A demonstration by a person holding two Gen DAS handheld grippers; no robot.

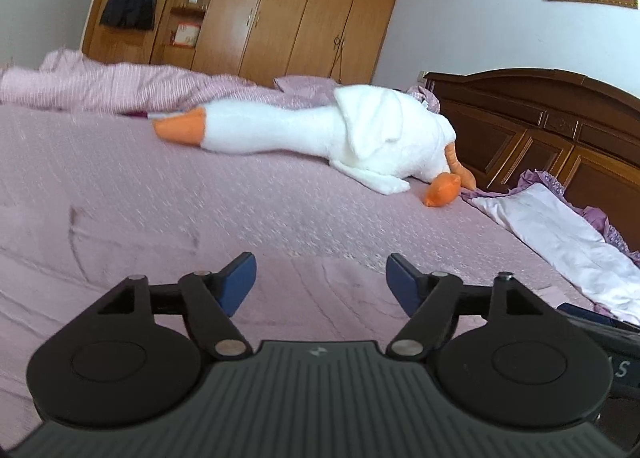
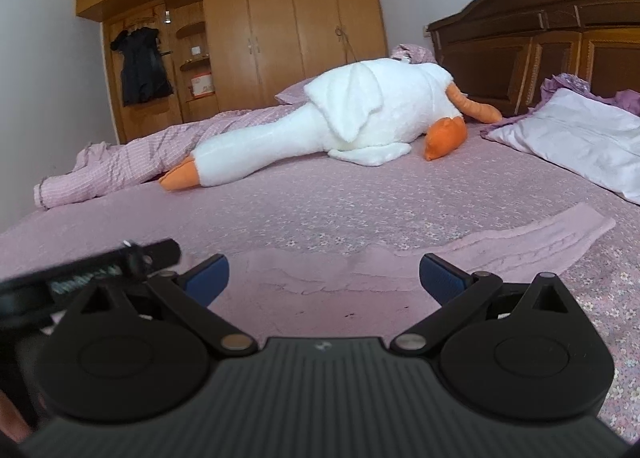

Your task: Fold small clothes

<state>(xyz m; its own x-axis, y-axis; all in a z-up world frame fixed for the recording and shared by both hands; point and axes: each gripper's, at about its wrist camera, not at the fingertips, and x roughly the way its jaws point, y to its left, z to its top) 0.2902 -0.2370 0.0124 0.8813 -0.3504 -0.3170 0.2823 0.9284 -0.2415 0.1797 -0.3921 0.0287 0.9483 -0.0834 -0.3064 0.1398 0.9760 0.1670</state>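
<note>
Nearest, the left gripper (image 1: 322,280) and right gripper (image 2: 324,280) both gape wide, holding nothing. At twelve o'clock just beyond the right fingers lies the pink garment (image 2: 400,262), spread flat, a sleeve toward two o'clock; folding looks unstarted. Farther off lies a plush goose (image 2: 348,121).

Right hand-held gripper (image 2: 324,278) low over near edge of bed (image 2: 360,201), blue-padded fingers (image 2: 442,278) spread wide, nothing between them. Pink knit garment (image 2: 400,264) flat on floral pink bedcover directly beneath and ahead, one sleeve stretching toward right edge. Left hand-held gripper's black body (image 2: 100,270) partly visible at left, blurred. White plush goose (image 2: 340,121) lying mid-bed, orange beak toward left edge, orange feet near headboard (image 2: 540,29). Pale pillow (image 2: 580,137) at right, by headboard. Crumpled pink striped blanket (image 2: 120,165) along far left edge. Wooden wardrobe (image 2: 260,17) behind.
</note>
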